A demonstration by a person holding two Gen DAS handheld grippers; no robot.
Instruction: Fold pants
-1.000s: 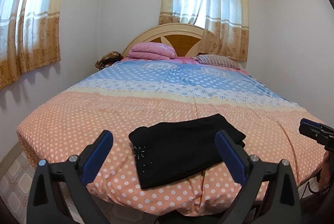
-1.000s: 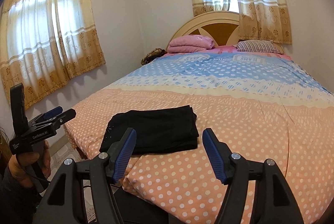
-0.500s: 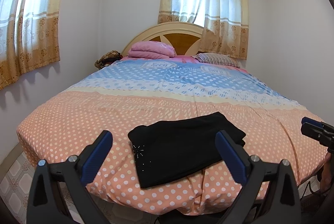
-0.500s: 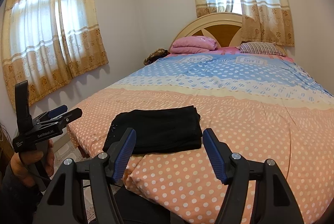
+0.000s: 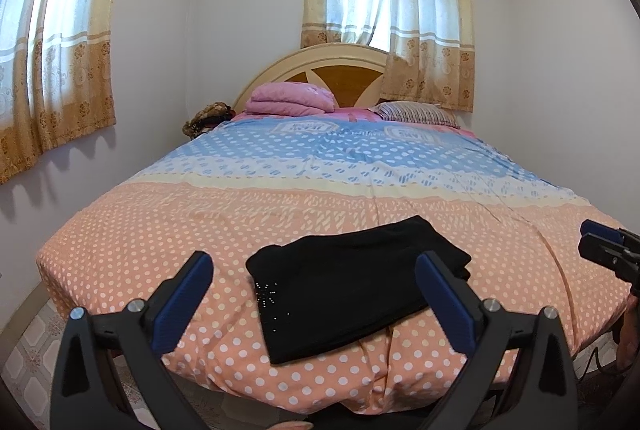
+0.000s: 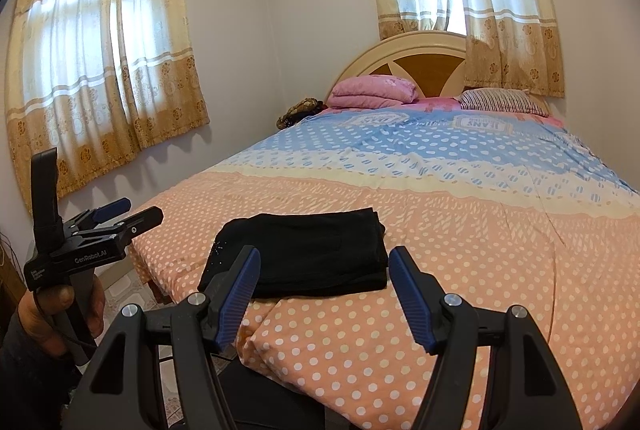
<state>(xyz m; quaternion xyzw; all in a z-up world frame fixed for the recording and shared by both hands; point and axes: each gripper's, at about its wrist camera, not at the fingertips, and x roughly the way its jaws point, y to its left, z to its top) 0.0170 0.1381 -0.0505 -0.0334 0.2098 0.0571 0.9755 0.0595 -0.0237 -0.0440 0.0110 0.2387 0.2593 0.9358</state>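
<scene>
The black pants (image 5: pixel 352 282) lie folded in a compact rectangle near the foot edge of the bed, with small sparkly studs on the near left corner. They also show in the right wrist view (image 6: pixel 308 254). My left gripper (image 5: pixel 314 298) is open and empty, held back from the bed edge in front of the pants. My right gripper (image 6: pixel 324 290) is open and empty, also short of the pants. The left gripper shows at the left of the right wrist view (image 6: pixel 120 216); the right gripper shows at the right edge of the left wrist view (image 5: pixel 600 246).
The bed (image 5: pixel 160 230) has a peach, cream and blue dotted cover. A pink folded blanket (image 5: pixel 290 97) and a striped pillow (image 5: pixel 416 109) lie by the headboard. Curtained windows stand on the left and back walls. Tiled floor (image 5: pixel 28 342) lies beside the bed.
Both grippers have drifted slightly; the views tilt up a little and the right view shifts. The pants have not moved. Both grippers stay open.
</scene>
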